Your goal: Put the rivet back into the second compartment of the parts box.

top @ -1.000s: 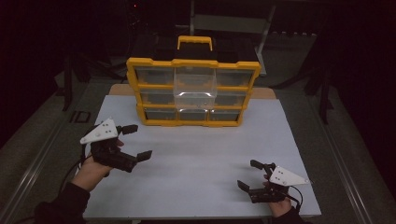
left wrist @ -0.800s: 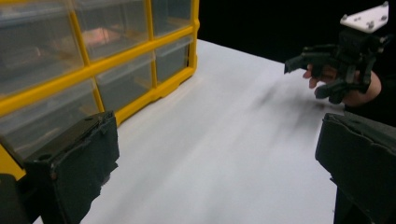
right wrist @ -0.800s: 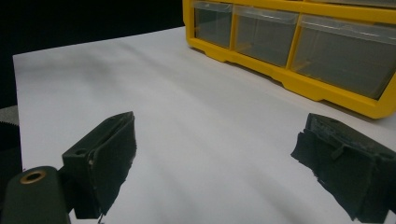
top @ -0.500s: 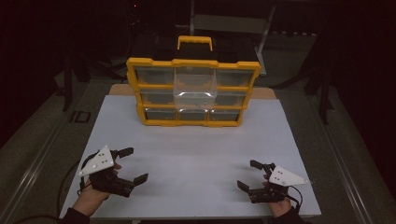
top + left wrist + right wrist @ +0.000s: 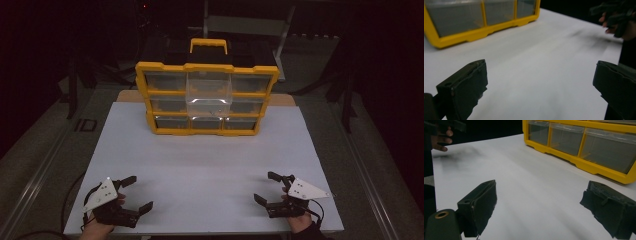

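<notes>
White surface (image 5: pixel 210 160) spreads across the high view, bare through its middle and near part. Next in size comes the yellow drawer cabinet (image 5: pixel 207 100), standing upright at the far edge of that surface, centred between the two sides, with a yellow handle (image 5: pixel 208 45) on top and three rows of clear drawers. One clear drawer (image 5: pixel 209 92) in the middle column juts forward from the cabinet front; the other drawers sit flush.

Both tools lie well apart from the cabinet, at the near edge of the surface. The left tool (image 5: pixel 136 195) is at the near left corner, gripped by the left hand (image 5: pixel 100 225), its jaws spread wide with nothing between them; its grey three-cornered plate faces up. In the left gripper view the cabinet shows at upper left, far beyond the parted jaws, with bare white surface between.

The right tool (image 5: pixel 265 187) is at the near right corner, held by the right hand (image 5: pixel 300 220), jaws likewise parted and empty. In the right gripper view the cabinet stands at upper right, past the jaws, nothing touching it.
</notes>
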`<state>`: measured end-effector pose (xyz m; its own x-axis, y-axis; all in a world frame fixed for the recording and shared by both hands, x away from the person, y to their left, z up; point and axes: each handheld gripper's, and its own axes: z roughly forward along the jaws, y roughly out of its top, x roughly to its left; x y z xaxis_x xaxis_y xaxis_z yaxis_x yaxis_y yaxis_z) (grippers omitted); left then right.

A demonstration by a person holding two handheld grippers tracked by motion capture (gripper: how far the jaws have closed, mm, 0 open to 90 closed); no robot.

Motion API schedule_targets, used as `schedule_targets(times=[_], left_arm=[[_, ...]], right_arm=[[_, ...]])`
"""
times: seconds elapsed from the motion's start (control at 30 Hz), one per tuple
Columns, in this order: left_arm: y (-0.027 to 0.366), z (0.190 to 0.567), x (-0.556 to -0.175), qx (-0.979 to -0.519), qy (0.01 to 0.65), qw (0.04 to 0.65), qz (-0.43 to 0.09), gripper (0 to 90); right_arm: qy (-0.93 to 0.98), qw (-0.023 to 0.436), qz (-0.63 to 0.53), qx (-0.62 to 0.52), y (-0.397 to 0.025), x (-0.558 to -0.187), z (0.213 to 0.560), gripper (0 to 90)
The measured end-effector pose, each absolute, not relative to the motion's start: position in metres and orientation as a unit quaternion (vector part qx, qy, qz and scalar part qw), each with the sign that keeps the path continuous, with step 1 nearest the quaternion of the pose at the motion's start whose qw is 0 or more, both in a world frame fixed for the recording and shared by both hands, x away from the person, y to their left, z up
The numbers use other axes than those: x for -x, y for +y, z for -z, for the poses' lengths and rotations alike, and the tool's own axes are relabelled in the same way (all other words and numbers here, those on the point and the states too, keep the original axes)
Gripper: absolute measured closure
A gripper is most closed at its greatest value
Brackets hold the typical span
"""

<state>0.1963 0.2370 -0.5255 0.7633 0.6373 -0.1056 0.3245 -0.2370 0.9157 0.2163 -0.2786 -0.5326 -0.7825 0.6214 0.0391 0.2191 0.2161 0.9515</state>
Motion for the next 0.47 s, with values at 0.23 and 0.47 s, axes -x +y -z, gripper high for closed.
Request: schedule_targets(times=[0.23, 0.47], left_arm=[[0.242, 0.530, -0.195, -0.760, 0.331, 0.531, -0.176, 0.0], [0.242, 0.538, -0.195, -0.768, 0.334, 0.518, -0.171, 0.0]], right_arm=[[0.761, 0.180, -0.559, -0.277, -0.278, -0.216, 0.533, 10.5], [0.762, 0.180, -0.558, -0.276, -0.278, -0.216, 0.533, 10.5]])
